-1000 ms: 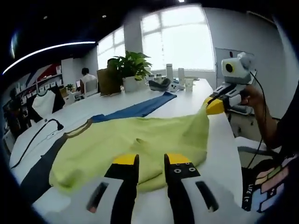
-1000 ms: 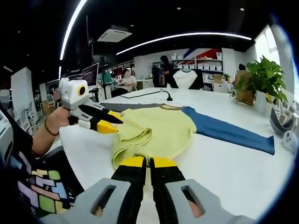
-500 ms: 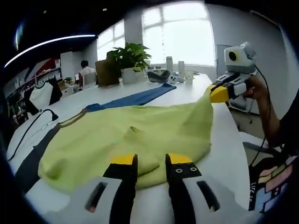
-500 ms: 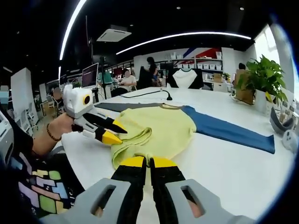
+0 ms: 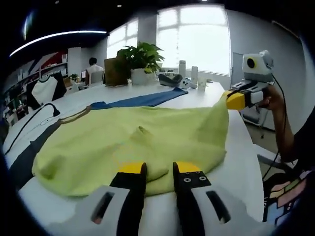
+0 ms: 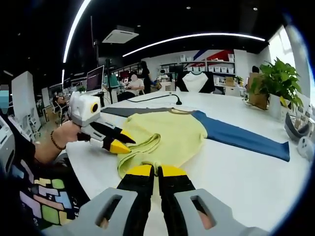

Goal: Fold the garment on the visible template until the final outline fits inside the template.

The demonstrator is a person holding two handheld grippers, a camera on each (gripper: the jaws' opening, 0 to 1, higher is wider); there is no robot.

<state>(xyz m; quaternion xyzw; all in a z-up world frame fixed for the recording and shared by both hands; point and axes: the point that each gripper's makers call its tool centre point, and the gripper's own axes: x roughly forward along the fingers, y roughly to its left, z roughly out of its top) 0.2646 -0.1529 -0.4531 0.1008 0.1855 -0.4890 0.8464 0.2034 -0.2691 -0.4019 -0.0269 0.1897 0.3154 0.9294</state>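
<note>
A yellow-green garment (image 5: pixel 123 142) lies spread on the white table (image 5: pixel 246 162), over a flat sheet that is blue (image 5: pixel 142 100) on one side and dark grey (image 5: pixel 22 162) on the other. My left gripper (image 5: pixel 159 168) stands open at the garment's near edge, its jaws apart. In the right gripper view the left gripper (image 6: pixel 122 141) shows open, tips at the folded edge of the garment (image 6: pixel 167 135). My right gripper (image 6: pixel 156 170) is shut on the garment's hem. The left gripper view shows the right gripper (image 5: pixel 235 100) holding a corner lifted off the table.
A potted plant (image 5: pixel 140 61), cups and small items (image 5: pixel 189 78) stand at the table's far end. A black cable (image 6: pixel 157 98) runs beside the dark grey sheet (image 6: pixel 123 112) and blue sheet (image 6: pixel 241 138). People sit at desks behind. The table edge runs close by the person's arm (image 6: pixel 47 147).
The left gripper has come down and forward to the garment's near edge, still open. The right gripper has kept its hold on the lifted corner.
</note>
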